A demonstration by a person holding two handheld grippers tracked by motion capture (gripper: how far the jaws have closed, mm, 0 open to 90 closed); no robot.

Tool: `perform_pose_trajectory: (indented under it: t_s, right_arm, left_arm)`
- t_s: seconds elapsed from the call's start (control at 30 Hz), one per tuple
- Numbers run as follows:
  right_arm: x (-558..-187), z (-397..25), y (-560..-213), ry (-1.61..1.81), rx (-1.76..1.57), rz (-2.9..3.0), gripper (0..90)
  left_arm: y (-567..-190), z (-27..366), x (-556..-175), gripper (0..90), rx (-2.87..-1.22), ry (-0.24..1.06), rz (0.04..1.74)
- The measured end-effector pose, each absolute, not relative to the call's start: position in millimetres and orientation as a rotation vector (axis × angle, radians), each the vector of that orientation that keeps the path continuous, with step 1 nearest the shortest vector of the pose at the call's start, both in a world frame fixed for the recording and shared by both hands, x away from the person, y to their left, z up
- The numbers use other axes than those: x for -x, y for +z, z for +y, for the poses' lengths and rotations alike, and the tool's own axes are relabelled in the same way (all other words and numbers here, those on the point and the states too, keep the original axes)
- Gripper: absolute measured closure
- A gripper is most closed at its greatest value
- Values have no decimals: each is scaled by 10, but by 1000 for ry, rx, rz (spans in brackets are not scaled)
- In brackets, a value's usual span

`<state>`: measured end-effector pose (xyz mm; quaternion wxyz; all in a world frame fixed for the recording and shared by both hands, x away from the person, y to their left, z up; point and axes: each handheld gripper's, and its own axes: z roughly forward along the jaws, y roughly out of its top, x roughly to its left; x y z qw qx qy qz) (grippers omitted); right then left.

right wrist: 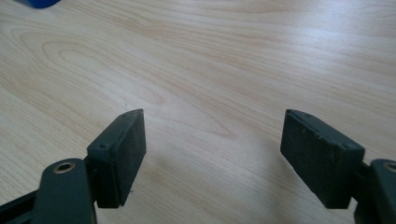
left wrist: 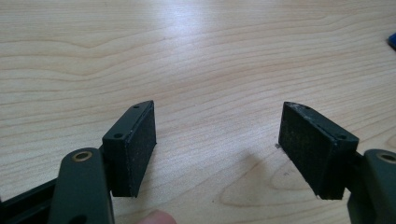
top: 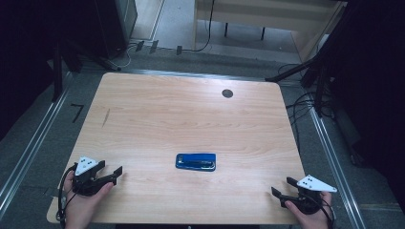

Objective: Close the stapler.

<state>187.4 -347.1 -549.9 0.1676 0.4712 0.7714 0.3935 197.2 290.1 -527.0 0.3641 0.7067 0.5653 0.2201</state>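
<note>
Blue rectangular stapler lying flat near the middle of the pale wooden counter, slightly toward its near edge, well apart from both grippers. Its long axis runs left to right across the counter, nearly parallel to the near edge; which end is the stapling nose cannot be told at this size. A corner of it enters the left gripper view at the right edge and the right gripper view at the upper left.

Left gripper, at the near left corner, jaws spread wide and holding nothing. Right gripper, at the near right corner, likewise released and bare.

Handling, as judged: a rigid, fairly dense body with smooth casing, likely somewhat slippery; the hinged top may yield if pinched from above. Best taken across its narrow width, at mid-length.
</note>
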Motion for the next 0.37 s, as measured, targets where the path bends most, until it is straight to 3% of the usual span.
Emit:
perform_pose_trajectory:
  t_s: [0.37]
  right_arm:
    - [-1899,-3471,-5533,1124,-1365,2191,207]
  left_arm:
    - [-5270,2900,-1977,285,-1827,561,1455]
